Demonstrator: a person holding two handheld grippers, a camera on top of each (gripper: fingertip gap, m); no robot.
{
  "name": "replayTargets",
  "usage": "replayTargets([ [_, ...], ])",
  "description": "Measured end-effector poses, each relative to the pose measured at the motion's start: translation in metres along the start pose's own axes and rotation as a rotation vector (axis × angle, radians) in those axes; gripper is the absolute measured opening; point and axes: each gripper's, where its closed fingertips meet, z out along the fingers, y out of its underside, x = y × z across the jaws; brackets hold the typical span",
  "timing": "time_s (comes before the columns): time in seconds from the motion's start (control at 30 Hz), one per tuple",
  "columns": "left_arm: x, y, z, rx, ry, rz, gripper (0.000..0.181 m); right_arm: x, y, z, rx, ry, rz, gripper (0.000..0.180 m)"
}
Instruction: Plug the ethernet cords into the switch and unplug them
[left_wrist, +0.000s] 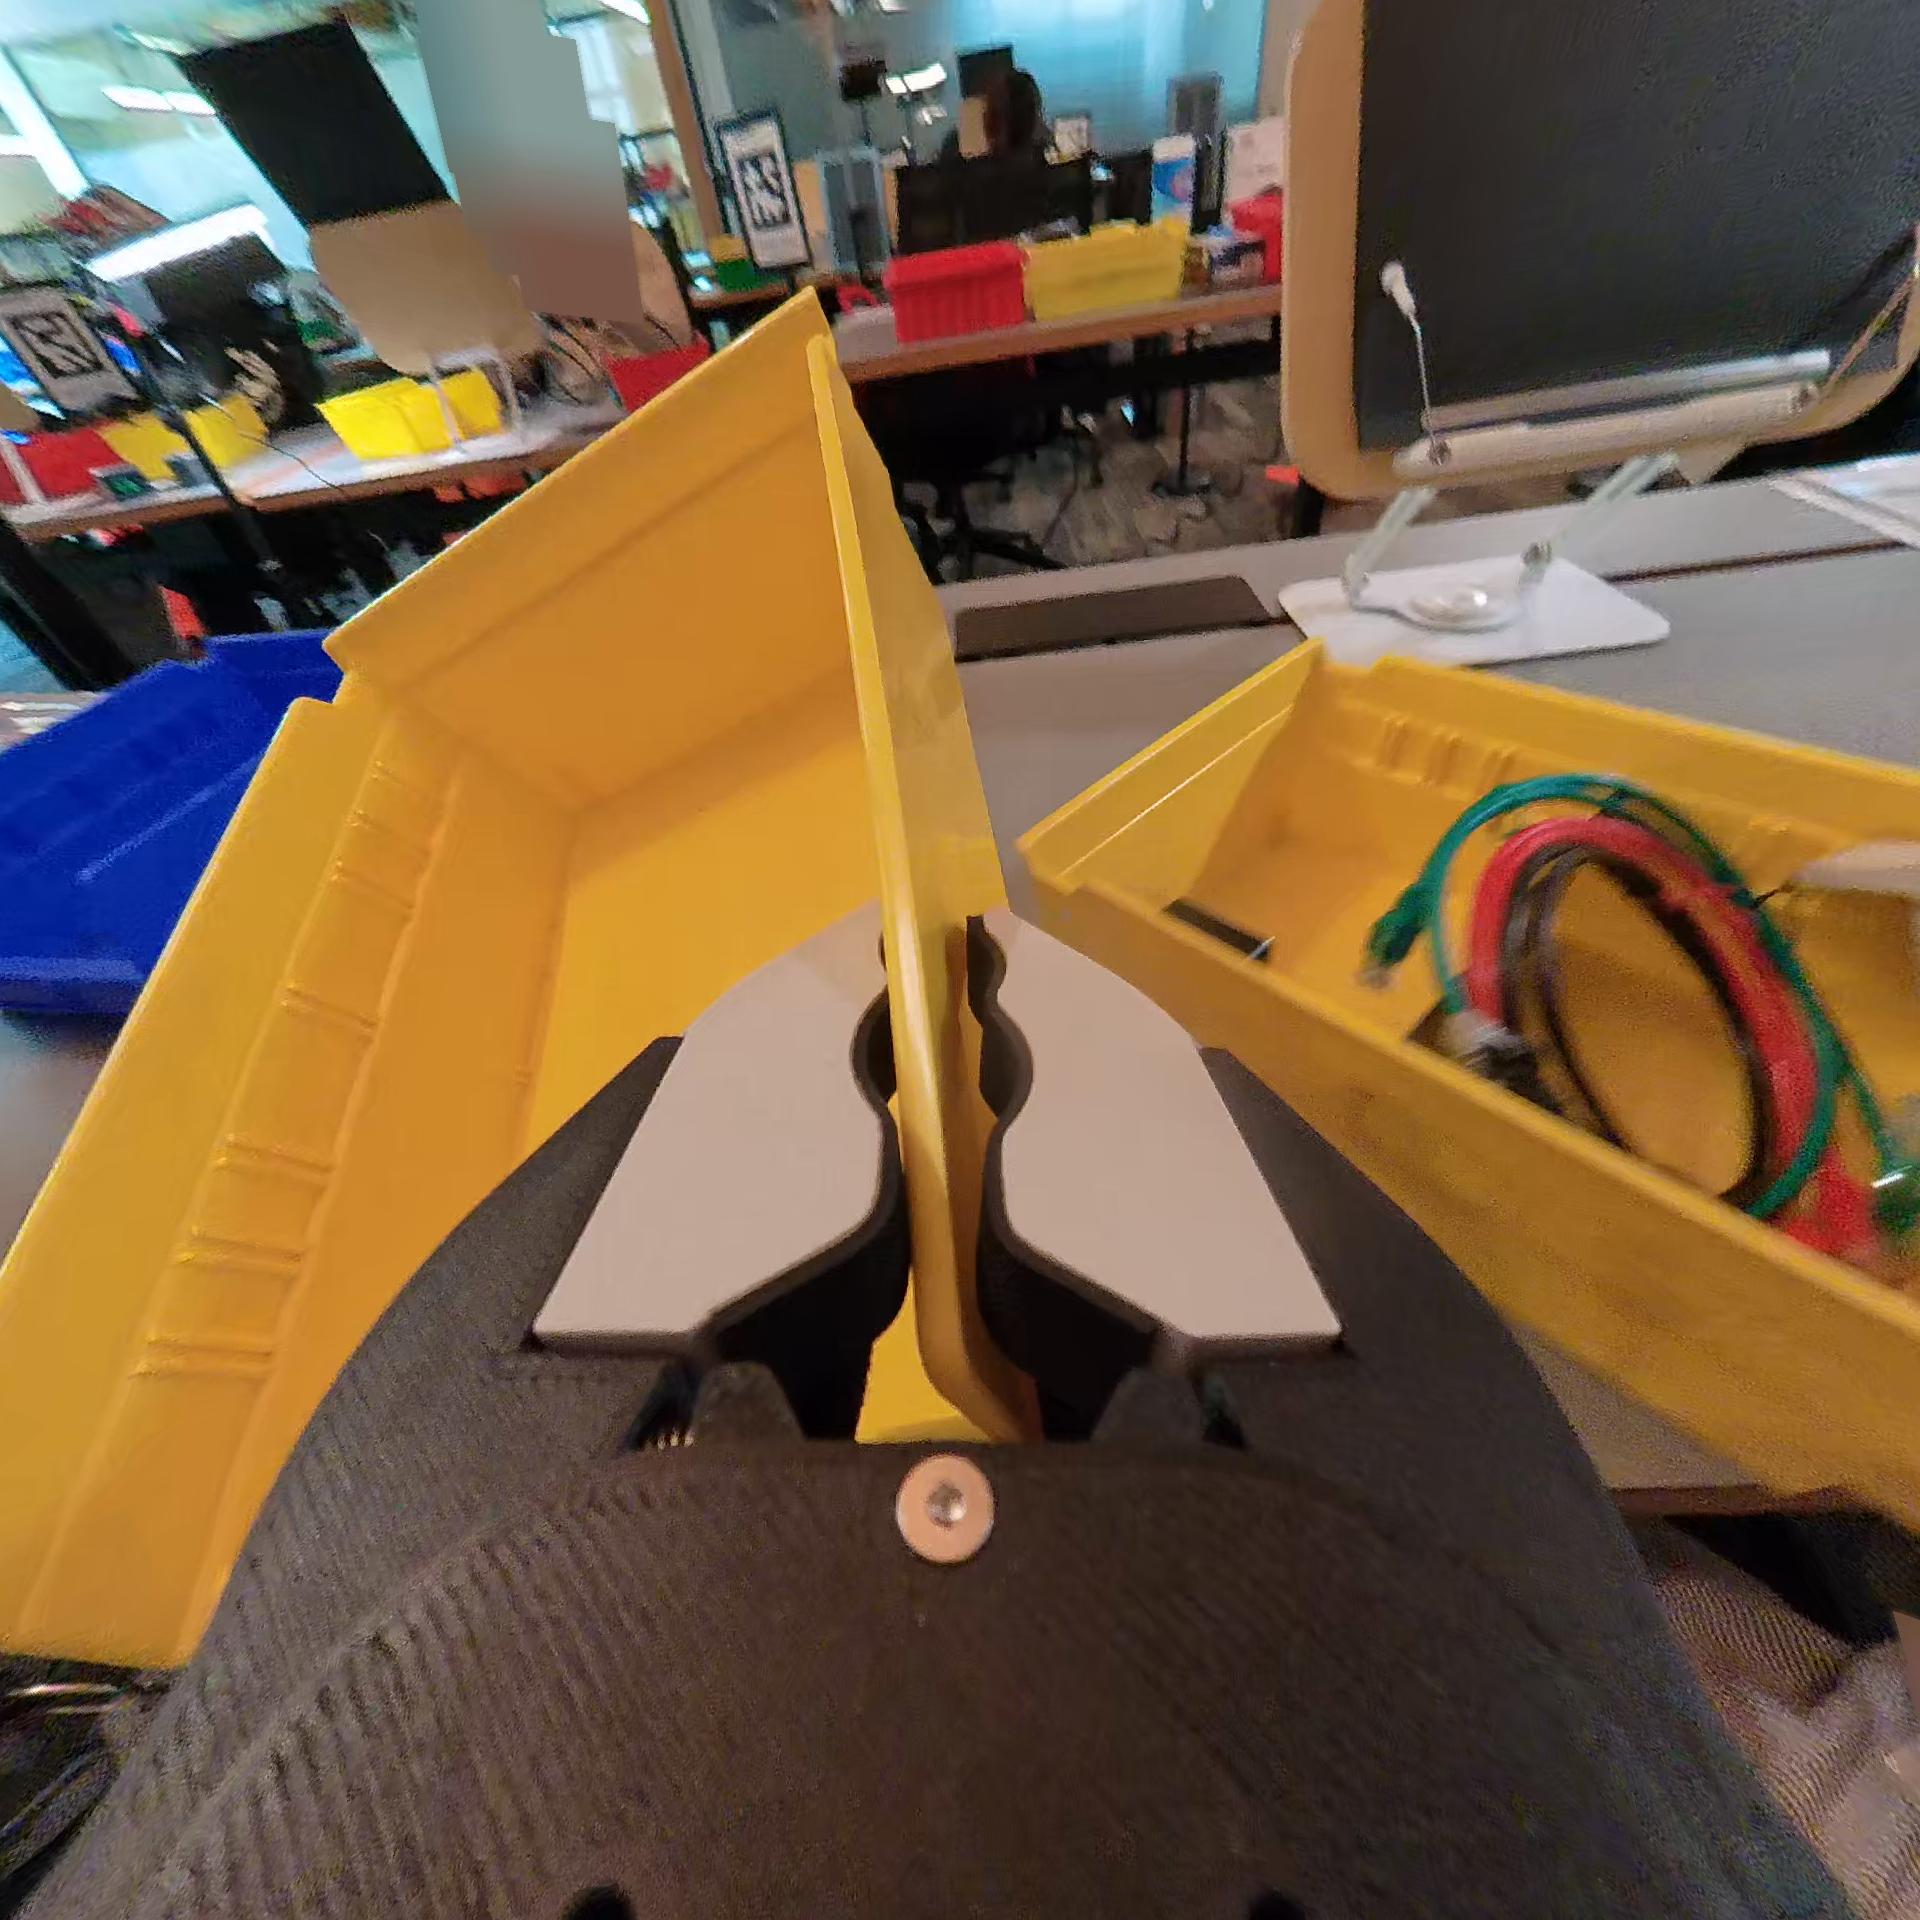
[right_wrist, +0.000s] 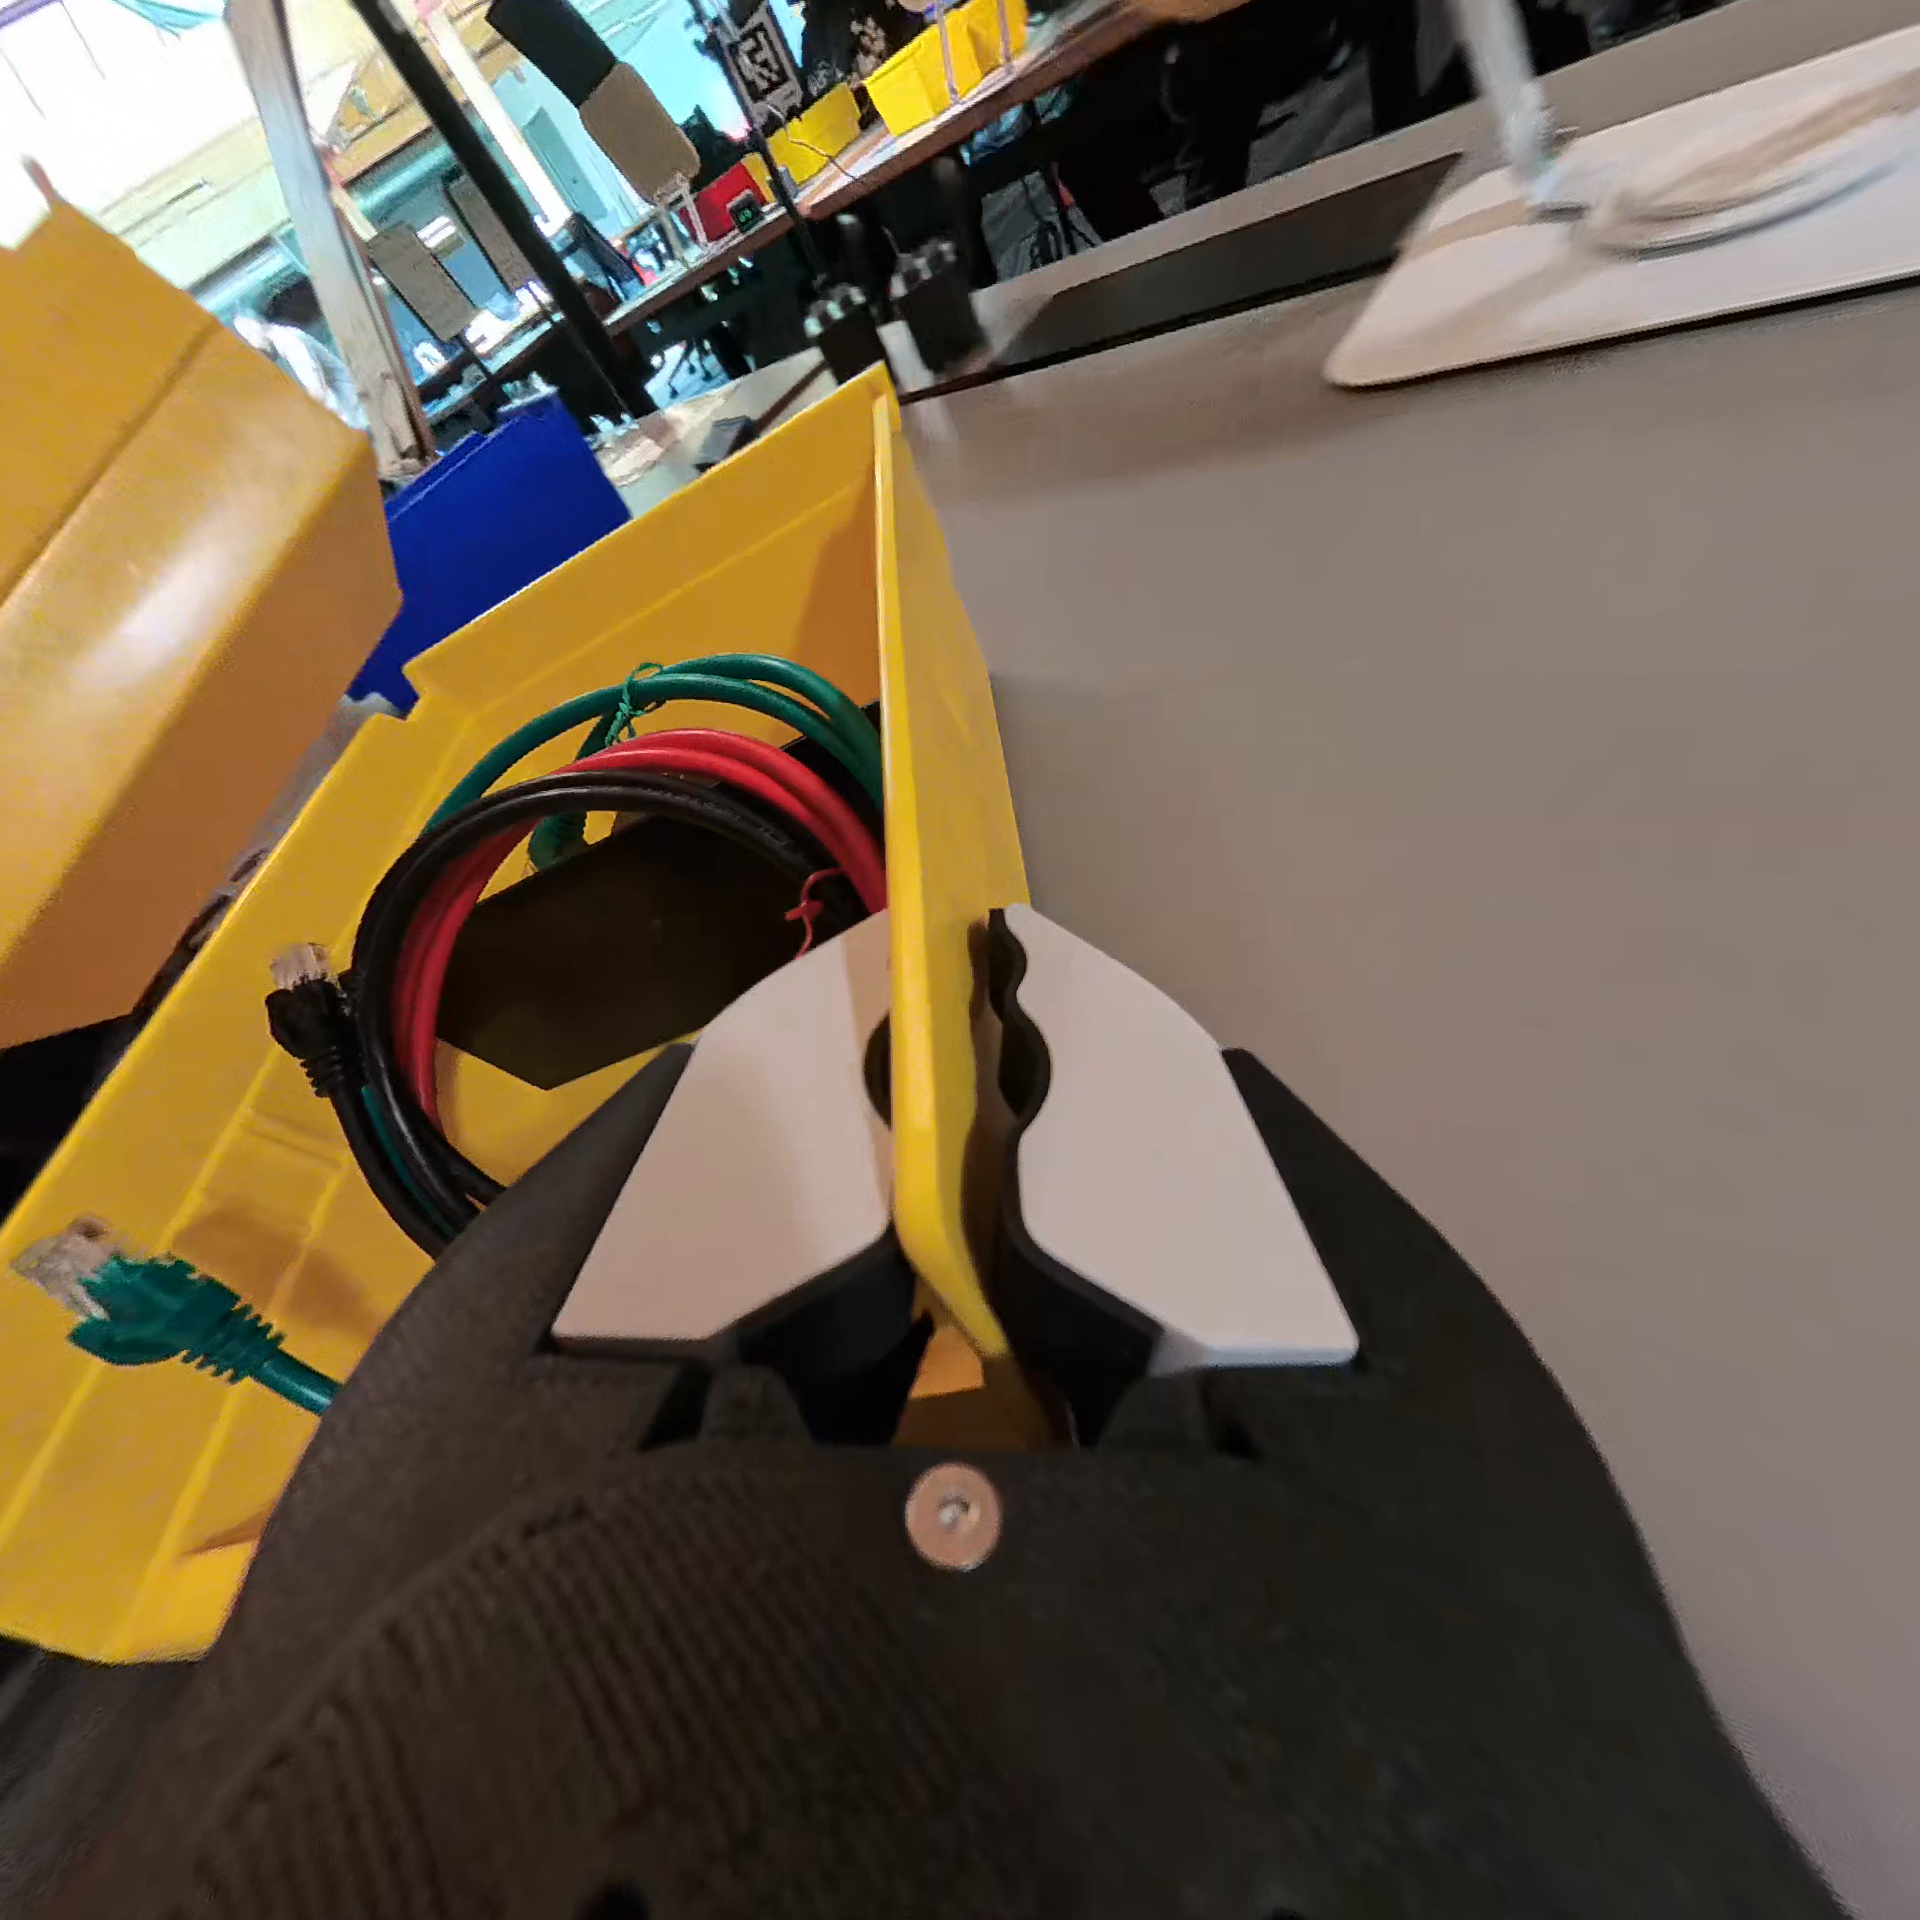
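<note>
Right wrist view shows the ethernet cords (right_wrist: 665, 821) coiled inside the cord bin (right_wrist: 312, 1195), a yellow plastic bin that serves as landmark here: green, red and black loops lie over a flat dark box that may be the switch (right_wrist: 634, 966), though its ports are hidden, so I cannot be sure. A black plug (right_wrist: 307, 1003) and a green plug (right_wrist: 135, 1314), each with a clear tip, rest against the bin's near wall. The right tool (right_wrist: 951, 1101) is clamped on the bin's right wall, one pad inside and one outside. To the left of the cord bin, an empty yellow bin (left_wrist: 468, 987) is pinched the same way on its right wall by the left tool (left_wrist: 940, 1101), and it looks tilted and possibly lifted. Beyond that lies a blue bin (left_wrist: 135, 810); behind the cord bin stands a white monitor base (left_wrist: 1475, 613) on the grey table (right_wrist: 1455, 831). Nothing is plugged yet, and the work looks like positioning bins. The walls are thin, glossy and smooth, with shallow ribs, while the pads are scalloped and hard, so a wall could flex and slip from the pinch. A tilt could spill the springy, rubbery coils, and the brittle-looking plug clips could snag.
</note>
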Motion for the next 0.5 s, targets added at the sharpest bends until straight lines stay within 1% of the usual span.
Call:
replayTargets([
  [0.13, -0.015, -0.020, -0.020, 0.090, -0.080, -0.002, 0.007, -0.071, 0.011, 0.050, 0.054, -0.051, 0.031, 0.017],
  [0.2, -0.023, -0.028, -0.029, 0.126, -0.124, 0.016, 0.007, -0.100, 0.014, 0.074, 0.080, -0.032, 0.021, 0.010],
  [0.23, -0.026, -0.032, -0.034, 0.138, -0.144, 0.029, 0.007, -0.116, 0.017, 0.086, 0.083, -0.043, 0.017, 0.011],
  [0.27, -0.029, -0.035, -0.038, 0.147, -0.162, 0.044, 0.007, -0.134, 0.021, 0.098, 0.076, -0.068, 0.024, 0.014],
  [0.3, -0.032, -0.037, -0.041, 0.155, -0.177, 0.057, 0.007, -0.154, 0.025, 0.107, 0.065, -0.117, 0.036, 0.022],
  [0.37, -0.035, -0.040, -0.047, 0.169, -0.197, 0.073, 0.007, -0.196, 0.035, 0.119, 0.023, -0.258, 0.038, 0.049],
  [0.4, -0.036, -0.041, -0.049, 0.176, -0.200, 0.075, 0.007, -0.213, 0.041, 0.121, -0.008, -0.322, 0.034, 0.055],
  [0.47, -0.036, -0.044, -0.052, 0.208, -0.192, 0.072, 0.007, -0.237, 0.050, 0.115, -0.050, -0.450, 0.040, 0.057],
  [0.5, -0.036, -0.046, -0.054, 0.230, -0.185, 0.065, 0.007, -0.245, 0.050, 0.107, -0.042, -0.516, 0.056, 0.059],
])
